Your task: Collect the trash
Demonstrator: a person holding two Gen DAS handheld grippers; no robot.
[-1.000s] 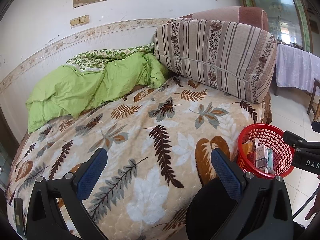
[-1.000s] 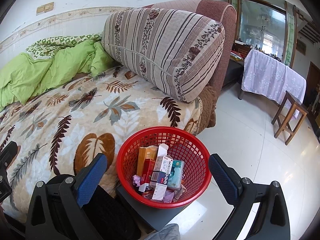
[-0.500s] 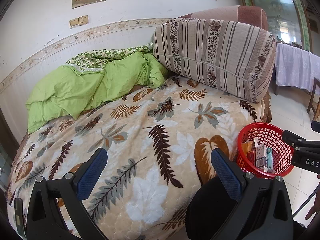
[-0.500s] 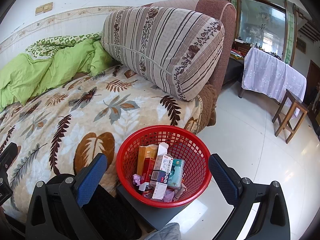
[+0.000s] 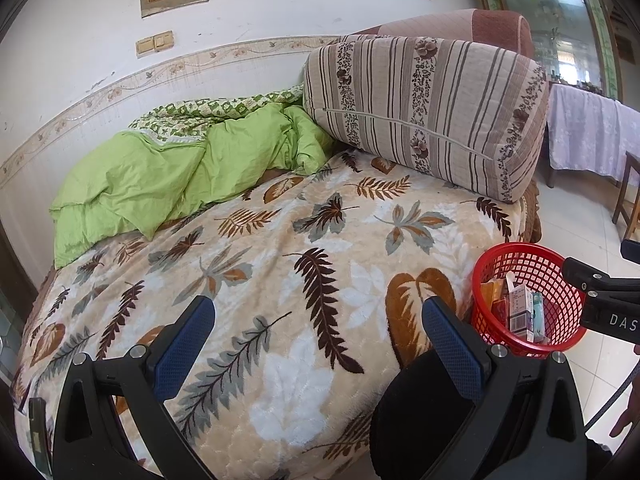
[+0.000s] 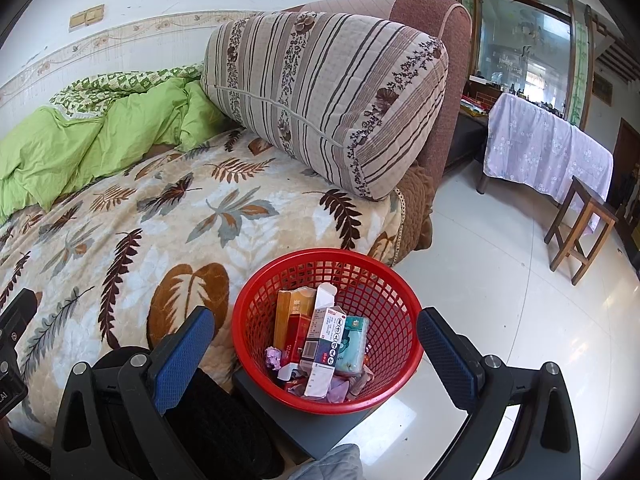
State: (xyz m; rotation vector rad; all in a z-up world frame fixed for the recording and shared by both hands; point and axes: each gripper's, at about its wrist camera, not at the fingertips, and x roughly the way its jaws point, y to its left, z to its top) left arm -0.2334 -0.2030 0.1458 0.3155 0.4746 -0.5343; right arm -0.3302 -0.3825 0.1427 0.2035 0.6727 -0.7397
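A red mesh basket (image 6: 380,288) stands on a dark grey stand beside the bed and holds several small cartons, among them a white medicine box (image 6: 326,340), an orange carton (image 6: 286,312) and a teal packet (image 6: 352,344), plus crumpled wrappers. My right gripper (image 6: 316,344) hovers open just above and in front of it, nothing between the fingers. In the left wrist view the same basket (image 5: 556,280) sits at the right, and my left gripper (image 5: 318,340) is open over the leaf-patterned blanket (image 5: 280,248). No loose trash shows on the blanket.
A striped bolster cushion (image 6: 320,92) leans on the brown headboard, and a green quilt (image 5: 168,172) is bunched by the wall. A cloth-covered table (image 6: 548,148) and a wooden stool (image 6: 580,224) stand on the tiled floor to the right. A dark knee (image 6: 216,420) is low in view.
Both views have drifted very slightly; the basket sits a touch higher in the right wrist view. Both grippers stay open and empty.
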